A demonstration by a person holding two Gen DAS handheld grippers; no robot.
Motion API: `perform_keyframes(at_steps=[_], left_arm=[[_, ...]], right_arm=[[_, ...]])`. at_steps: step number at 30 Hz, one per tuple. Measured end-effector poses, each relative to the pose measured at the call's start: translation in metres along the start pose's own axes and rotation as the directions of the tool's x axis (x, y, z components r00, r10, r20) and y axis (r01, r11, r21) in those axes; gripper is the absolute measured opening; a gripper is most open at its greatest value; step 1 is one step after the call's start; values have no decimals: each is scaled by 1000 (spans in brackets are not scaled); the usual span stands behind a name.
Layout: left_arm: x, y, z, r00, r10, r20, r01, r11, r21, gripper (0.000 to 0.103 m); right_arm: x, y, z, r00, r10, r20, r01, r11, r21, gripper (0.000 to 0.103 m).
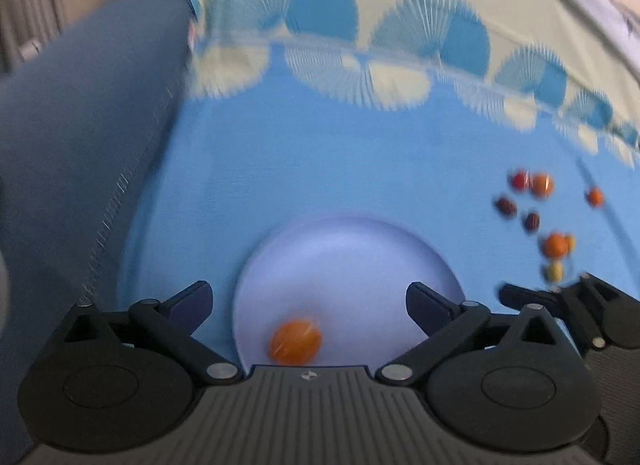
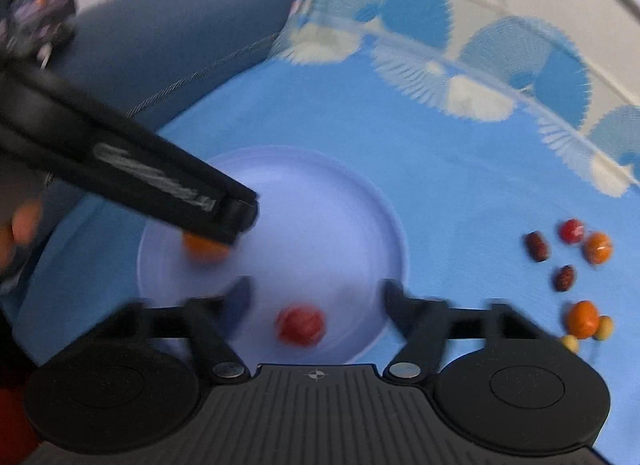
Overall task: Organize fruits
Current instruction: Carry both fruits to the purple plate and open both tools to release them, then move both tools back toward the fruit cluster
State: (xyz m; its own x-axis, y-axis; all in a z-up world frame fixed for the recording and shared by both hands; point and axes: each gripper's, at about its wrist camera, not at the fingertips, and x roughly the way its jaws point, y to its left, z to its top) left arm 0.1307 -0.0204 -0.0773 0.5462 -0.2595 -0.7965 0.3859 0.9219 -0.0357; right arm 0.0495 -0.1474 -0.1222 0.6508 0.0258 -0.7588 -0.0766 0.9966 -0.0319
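Note:
A pale round plate (image 1: 348,249) lies on the blue cloth. My left gripper (image 1: 310,305) hangs open over its near side, and an orange fruit (image 1: 296,341) rests loose on the plate between and below the fingers. In the right wrist view my right gripper (image 2: 316,297) is open above the plate (image 2: 320,193). A red fruit (image 2: 301,325) lies free on the plate under it. The orange fruit (image 2: 204,247) sits partly hidden beneath a left gripper finger (image 2: 236,217). Neither fruit is gripped.
Several loose fruits lie on the cloth right of the plate: dark red ones (image 2: 536,247), a red one (image 2: 571,229), orange ones (image 2: 582,319) and small yellow ones (image 2: 604,327). A blue-grey cushion (image 1: 80,145) borders the left. The fan-patterned cloth edge (image 1: 400,65) runs across the back.

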Motion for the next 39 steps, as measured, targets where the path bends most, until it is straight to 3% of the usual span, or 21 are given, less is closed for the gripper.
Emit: perform_keyframes(at_steps=[5,12,19,26,31,39], left_arm=[[-36,1,-16,999,38,2,-38,999,19,103],[-92,3,-67,995,98,-26,-99,995,-24,103],[-133,-11,-79,992,119,47,-118,993,-7,103],[-166,-31,-85,986,118,115,-122,992,30,103],[-182,-36,-88,980,128,152,-136,990,44,103],[-185,-40,-89,982,119,147,-128,990,51,103]], right_arm=[[-39,-7,-7,1000,24,9,-24,997,72,100],[-103,9,-57,997,62,-43,-55,986,155,101],[-148,19,-61,995,-16,96,3,992,128,102],[-184,22,-73,982,-37,187,18,994,105,102],[-200,23,-75,972,-43,232,18,994,109,102],[-210,22,-78,964,-48,263,18,993,113,102]])
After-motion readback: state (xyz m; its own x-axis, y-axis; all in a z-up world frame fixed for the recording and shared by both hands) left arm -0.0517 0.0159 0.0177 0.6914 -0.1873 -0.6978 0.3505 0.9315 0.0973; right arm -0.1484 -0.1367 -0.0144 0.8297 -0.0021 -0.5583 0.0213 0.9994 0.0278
